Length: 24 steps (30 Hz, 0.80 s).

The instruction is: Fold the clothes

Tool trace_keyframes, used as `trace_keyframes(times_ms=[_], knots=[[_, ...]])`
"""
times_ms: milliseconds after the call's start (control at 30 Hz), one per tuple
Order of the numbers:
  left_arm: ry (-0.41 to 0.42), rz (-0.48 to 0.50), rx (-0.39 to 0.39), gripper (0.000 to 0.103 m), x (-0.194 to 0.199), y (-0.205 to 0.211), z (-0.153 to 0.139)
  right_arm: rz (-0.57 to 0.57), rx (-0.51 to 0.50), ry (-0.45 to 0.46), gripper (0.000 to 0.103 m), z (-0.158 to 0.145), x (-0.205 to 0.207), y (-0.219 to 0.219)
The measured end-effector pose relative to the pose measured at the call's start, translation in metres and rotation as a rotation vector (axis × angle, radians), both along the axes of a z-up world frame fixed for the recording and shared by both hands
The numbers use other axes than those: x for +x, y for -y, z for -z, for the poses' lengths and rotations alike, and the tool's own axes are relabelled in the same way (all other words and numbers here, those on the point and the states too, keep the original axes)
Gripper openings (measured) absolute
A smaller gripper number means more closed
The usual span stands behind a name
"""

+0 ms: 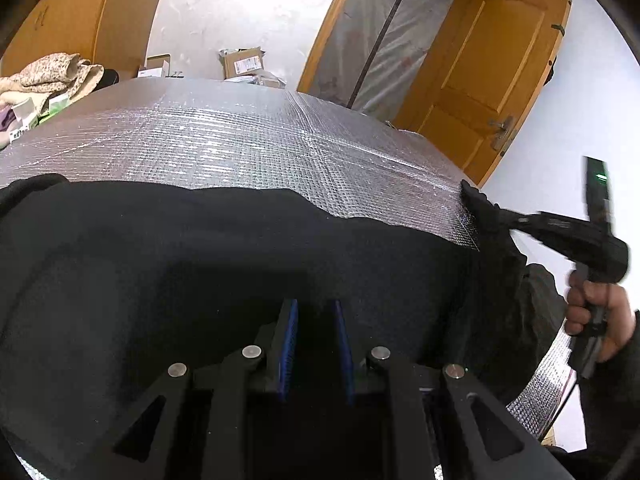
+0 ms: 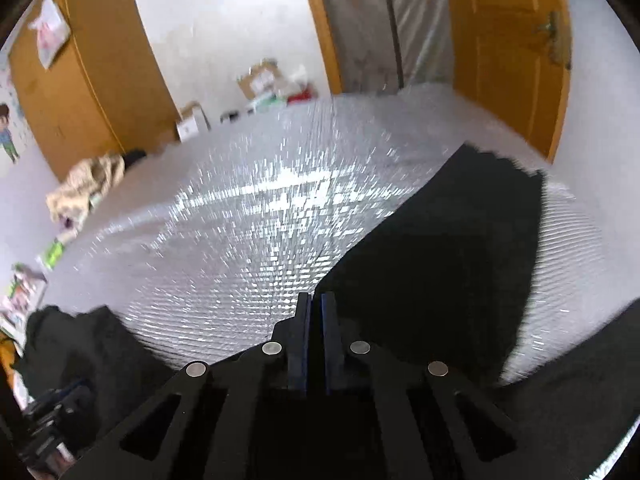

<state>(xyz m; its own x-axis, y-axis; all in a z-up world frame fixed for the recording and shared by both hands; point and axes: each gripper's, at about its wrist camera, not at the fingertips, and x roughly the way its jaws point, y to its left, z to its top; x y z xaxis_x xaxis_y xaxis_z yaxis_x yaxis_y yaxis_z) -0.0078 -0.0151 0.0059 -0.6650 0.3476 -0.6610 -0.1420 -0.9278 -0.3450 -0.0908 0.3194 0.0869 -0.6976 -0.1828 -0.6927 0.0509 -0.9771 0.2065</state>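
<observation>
Garment (image 1: 240, 264) lay black, soft and limp on foil; left gripper (image 1: 316, 344) narrowly apart above it, right gripper (image 2: 316, 320) nearly closed, best pinched at far hem.

1. Box (image 1: 243, 65) by the far wall: white label with dark print, too small to read.
2. White boxes (image 1: 24, 120) at the left edge: dark marks, not legible.
3. Poster (image 2: 51, 32) on the wardrobe: blurred, no words made out.
4. Nothing else lettered; no brand, number or sign readable in either view.
</observation>
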Motion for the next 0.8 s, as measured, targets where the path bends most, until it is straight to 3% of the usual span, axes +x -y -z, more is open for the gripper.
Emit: trace_keyframes(times_ms=[200,433,533,667,767,800], knots=[[0.0,0.0,-0.006,0.019,0.0,-0.003,-0.001,0.091,-0.057,-0.108,0.005,-0.031,0.062,-0.037],[-0.004,0.006,-0.016,0.019,0.0,-0.005,-0.001,0.24,-0.097,-0.11,0.003,-0.026,0.135,-0.081],[-0.005,0.009,-0.023,0.019,0.0,-0.006,-0.001,0.282,-0.081,-0.06,0.003,-0.012,0.155,-0.091],[-0.001,0.033,-0.052,0.02,-0.001,-0.011,-0.006,0.289,-0.109,-0.004,0.009,-0.002,0.155,-0.093],[-0.051,0.122,-0.021,0.02,0.005,-0.027,-0.023,0.242,-0.121,-0.015,0.027,-0.006,0.143,-0.084],[-0.082,0.151,-0.003,0.02,0.01,-0.035,-0.031,0.22,-0.121,-0.024,0.028,-0.008,0.138,-0.08]])
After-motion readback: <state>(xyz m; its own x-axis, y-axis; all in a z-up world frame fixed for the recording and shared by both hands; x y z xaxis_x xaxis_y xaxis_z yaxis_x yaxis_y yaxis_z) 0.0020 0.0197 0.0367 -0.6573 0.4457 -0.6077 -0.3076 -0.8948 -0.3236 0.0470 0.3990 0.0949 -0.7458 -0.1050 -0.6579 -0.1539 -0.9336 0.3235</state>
